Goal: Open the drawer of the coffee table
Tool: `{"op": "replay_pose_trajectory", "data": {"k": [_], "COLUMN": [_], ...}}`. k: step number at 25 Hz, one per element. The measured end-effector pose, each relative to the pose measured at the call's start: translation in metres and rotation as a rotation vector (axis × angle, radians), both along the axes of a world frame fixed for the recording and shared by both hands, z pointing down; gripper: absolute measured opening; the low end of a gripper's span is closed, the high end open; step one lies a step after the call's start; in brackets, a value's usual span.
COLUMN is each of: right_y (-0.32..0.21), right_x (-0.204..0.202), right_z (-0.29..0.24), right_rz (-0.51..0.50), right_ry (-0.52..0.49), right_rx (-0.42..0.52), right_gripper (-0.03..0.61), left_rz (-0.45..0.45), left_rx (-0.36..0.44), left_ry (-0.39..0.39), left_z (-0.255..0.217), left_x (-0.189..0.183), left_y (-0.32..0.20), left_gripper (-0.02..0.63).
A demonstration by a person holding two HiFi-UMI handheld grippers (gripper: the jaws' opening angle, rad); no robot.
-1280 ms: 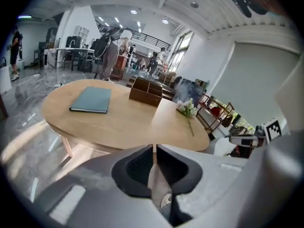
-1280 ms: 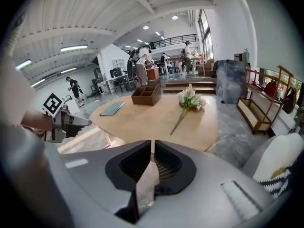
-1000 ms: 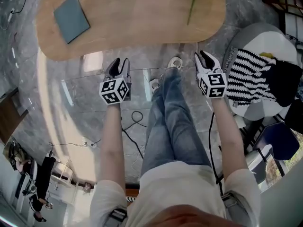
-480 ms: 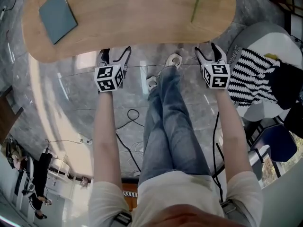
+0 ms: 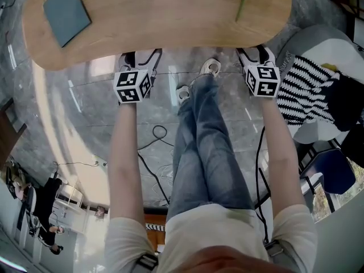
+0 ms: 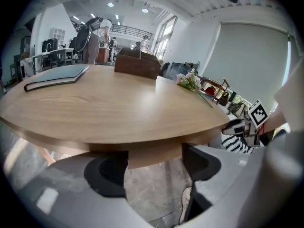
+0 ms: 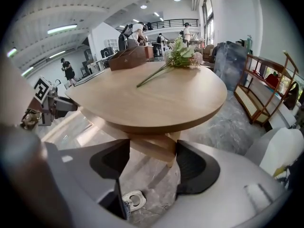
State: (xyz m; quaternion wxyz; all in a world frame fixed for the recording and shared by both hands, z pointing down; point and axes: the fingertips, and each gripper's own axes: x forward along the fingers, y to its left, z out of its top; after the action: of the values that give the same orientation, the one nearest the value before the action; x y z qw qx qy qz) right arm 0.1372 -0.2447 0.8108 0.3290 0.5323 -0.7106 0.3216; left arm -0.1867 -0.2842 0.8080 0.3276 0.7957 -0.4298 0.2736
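Just opened wide and gripping nothing, the left claw (image 5: 140, 55) and right claw (image 5: 255, 52) sit at the near edge of the counter (image 5: 159, 16), drawer front (image 6: 154, 156) between their jaws, likely so 2 claws pull evenly.

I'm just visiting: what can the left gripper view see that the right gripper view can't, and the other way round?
Only the left gripper view shows the grey-blue notebook lying on the tabletop. Only the right gripper view shows the wooden shelf rack at the far right. Both show the oval wooden tabletop, the flowers lying on it, the brown box at its far side, and the wooden part just under the top.
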Motion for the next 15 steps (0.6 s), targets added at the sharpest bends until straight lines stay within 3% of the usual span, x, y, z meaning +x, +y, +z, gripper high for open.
{"op": "replay_pose_trajectory", "data": {"k": [15], "right_y": [0.037], "right_x": [-0.004], "right_z": [0.001], "right_rz": [0.034], "right_ry": [0.015], "right_rx": [-0.031], "right_gripper": [0.307], "left_rz": [0.011], "left_rx": [-0.048], "left_ry": [-0.019], "left_z": [0.0], "left_x": [-0.003], "left_y": [0.035], "left_gripper": [0.365]}}
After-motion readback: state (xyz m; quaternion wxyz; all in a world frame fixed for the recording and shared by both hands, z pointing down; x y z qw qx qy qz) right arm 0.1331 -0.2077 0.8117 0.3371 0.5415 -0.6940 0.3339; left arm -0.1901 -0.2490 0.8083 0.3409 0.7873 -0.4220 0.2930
